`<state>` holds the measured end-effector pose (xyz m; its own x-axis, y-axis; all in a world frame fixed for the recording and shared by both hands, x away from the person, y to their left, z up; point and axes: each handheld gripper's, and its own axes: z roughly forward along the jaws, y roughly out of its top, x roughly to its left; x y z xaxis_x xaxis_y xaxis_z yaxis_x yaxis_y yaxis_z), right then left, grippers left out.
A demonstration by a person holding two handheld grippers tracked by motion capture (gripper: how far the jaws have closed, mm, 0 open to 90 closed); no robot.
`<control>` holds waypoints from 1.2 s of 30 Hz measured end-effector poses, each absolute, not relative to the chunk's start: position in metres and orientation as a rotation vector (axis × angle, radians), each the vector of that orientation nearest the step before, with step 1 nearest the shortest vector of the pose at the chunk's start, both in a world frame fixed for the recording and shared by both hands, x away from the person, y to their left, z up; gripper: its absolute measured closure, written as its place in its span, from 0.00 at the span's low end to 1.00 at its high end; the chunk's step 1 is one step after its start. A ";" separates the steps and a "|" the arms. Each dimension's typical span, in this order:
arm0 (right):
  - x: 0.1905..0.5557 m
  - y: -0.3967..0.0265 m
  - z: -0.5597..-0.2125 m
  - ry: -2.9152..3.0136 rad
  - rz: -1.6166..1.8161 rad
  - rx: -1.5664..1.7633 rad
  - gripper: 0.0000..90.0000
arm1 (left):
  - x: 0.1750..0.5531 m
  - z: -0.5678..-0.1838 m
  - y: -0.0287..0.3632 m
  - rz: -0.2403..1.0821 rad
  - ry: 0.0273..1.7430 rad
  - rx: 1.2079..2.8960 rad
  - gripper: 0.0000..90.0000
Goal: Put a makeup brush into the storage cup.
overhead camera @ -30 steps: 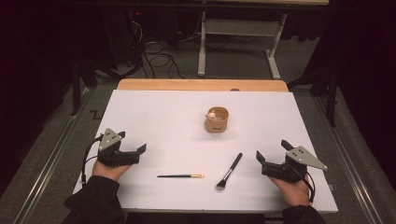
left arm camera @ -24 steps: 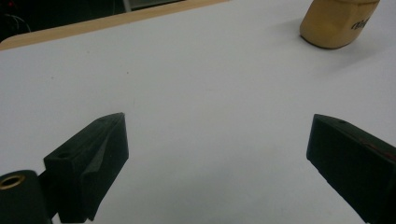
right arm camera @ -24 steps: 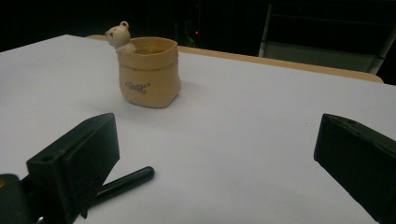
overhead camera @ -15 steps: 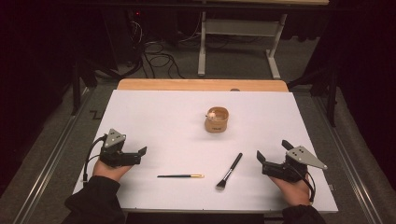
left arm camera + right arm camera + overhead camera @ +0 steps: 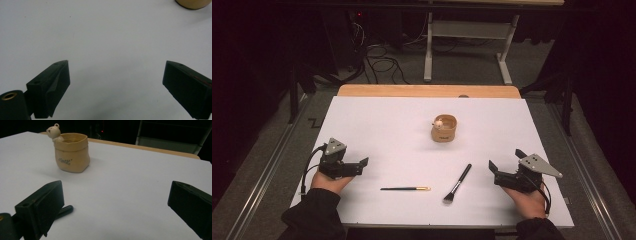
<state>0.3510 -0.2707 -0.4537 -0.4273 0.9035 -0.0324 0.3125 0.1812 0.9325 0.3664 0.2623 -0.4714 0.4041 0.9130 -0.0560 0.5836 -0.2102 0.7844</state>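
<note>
A tan pot with a small bear figure on its rim stands near the middle of the white table. A black makeup brush and a thin dark brush with a gold end lie near the front edge. My left gripper rests at the front left, open and empty, left of the thin brush. My right gripper rests at the front right, open and empty, right of the makeup brush. The left gripper faces bare table. Between the right gripper jaws I see the pot and the brush handle tip.
A wooden strip runs along the table's far edge. Beyond it on the dark floor are a grey desk frame and loose cables. Metal rails flank the table's sides.
The left gripper has shifted very slightly to the right. The right gripper, the brushes and the pot have not moved.
</note>
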 end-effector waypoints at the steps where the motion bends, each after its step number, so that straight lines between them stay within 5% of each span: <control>1: 0.352 -0.271 -0.453 1.852 1.236 1.144 0.01 | 0.367 -0.472 0.262 0.544 1.289 1.908 0.09; 21: 0.350 -0.272 -0.458 1.904 1.230 1.107 0.01 | 0.373 -0.462 0.260 0.353 1.376 2.040 0.13; 36: 0.347 -0.265 -0.458 1.931 1.225 1.077 0.01 | 0.380 -0.450 0.254 0.212 1.410 2.172 0.04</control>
